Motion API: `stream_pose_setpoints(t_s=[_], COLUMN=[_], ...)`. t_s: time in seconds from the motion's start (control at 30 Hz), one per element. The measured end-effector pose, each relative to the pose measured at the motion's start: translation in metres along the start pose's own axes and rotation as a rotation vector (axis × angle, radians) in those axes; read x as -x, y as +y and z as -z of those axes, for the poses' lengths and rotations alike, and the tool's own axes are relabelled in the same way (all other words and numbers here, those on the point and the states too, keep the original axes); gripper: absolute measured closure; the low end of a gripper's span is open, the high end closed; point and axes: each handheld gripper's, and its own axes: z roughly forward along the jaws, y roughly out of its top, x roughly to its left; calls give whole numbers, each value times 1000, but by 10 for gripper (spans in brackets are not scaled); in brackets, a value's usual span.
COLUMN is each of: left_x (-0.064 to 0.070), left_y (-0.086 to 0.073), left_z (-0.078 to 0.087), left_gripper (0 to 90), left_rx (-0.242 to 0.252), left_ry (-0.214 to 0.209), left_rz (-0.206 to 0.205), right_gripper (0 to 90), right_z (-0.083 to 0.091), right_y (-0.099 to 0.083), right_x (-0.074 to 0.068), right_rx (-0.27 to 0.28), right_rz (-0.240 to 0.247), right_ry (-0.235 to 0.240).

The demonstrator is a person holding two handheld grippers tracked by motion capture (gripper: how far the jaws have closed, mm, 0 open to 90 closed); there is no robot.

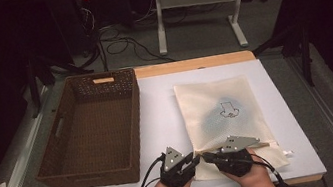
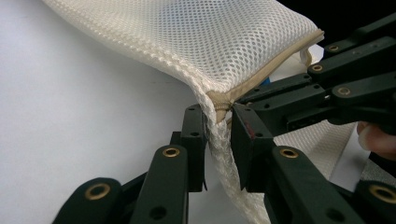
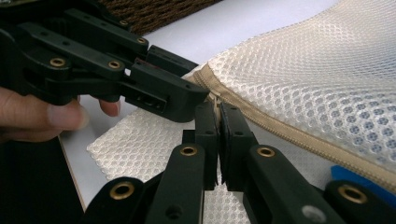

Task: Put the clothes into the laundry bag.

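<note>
Between both claws | mesh bag [image 1: 223, 115] corner | left claw [image 2: 218, 135], right claw [image 3: 218, 140] clamped

Left gripper [image 1: 189, 164] and right gripper [image 1: 209, 157] meet tip to tip, jaws clamped

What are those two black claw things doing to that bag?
A person holds a gripper in each hand. The left gripper and the right gripper have both pinched the near corner of a cream mesh bag, right by the end of its zipper. That corner is lifted a little off the white table; the rest of the bag lies flat. A brown wicker basket sits to the left, with nothing in it.
</note>
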Motion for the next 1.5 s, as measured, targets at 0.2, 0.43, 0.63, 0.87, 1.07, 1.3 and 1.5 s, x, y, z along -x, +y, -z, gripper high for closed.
stream_pose_setpoints(t_s=[0.2,0.43,0.63,0.87,1.07,1.3,1.5], left_x=[-3,0,0,-5,-5,-5,-14], left_y=[1,2,1,2,1,2,2], left_z=[1,3,2,6,5,6,10], left_gripper=[760,838,846,847,846,848,847], left_rx=[8,19,10,25,12,12,20], left_ry=[-15,0,6,12,13,22,27], left_rz=[29,7,0,28,22,23,49], right_gripper=[885,885,885,885,885,885,885], right_z=[-1,-1,-1,1,1,2,11], right_y=[0,1,0,-2,-3,-3,-6], right_x=[0,-2,1,7,7,7,17], right_rx=[-5,2,-6,-9,-19,-30,-24], right_rz=[10,-8,-15,-30,-21,-12,-35], right_ry=[-5,-4,-7,-15,-20,-35,-50])
